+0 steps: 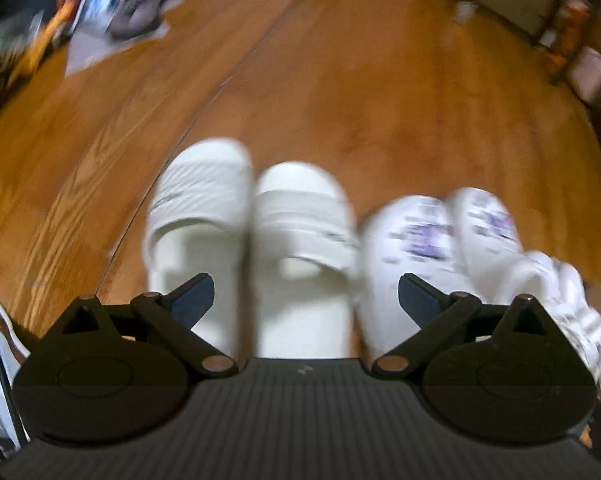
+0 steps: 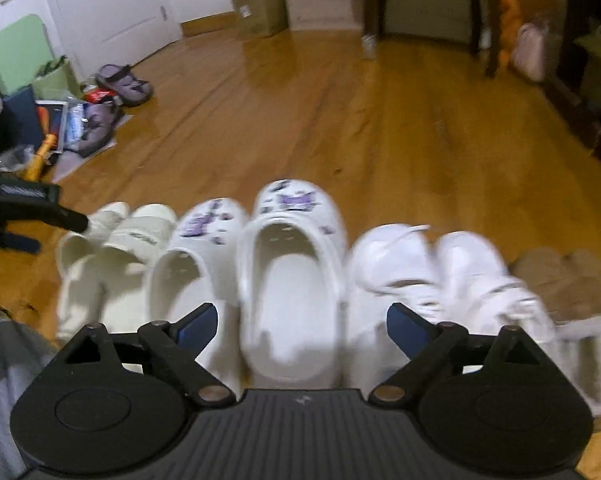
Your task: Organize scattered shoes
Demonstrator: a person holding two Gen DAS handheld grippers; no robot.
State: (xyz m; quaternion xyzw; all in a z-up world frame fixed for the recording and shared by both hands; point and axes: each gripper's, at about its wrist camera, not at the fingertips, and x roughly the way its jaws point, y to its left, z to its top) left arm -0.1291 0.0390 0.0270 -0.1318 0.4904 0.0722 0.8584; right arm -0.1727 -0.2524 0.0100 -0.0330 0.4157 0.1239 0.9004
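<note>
**Row set, next pair still out**

Both grippers hang spread and empty over a floor [image 2: 380, 128] row. Under the left gripper [image 1: 306, 300] sit the slides [image 1: 252, 248], toes away; under the right gripper [image 2: 302, 330] the clogs [image 2: 260, 280], with sneakers [image 2: 440, 292] just right of it. Purple sandals [image 2: 124, 84] lie far ahead-left by clutter. Likely next: fetch them. Approach from the heel, pinch one side wall, carry low, set touching the row's end
</note>
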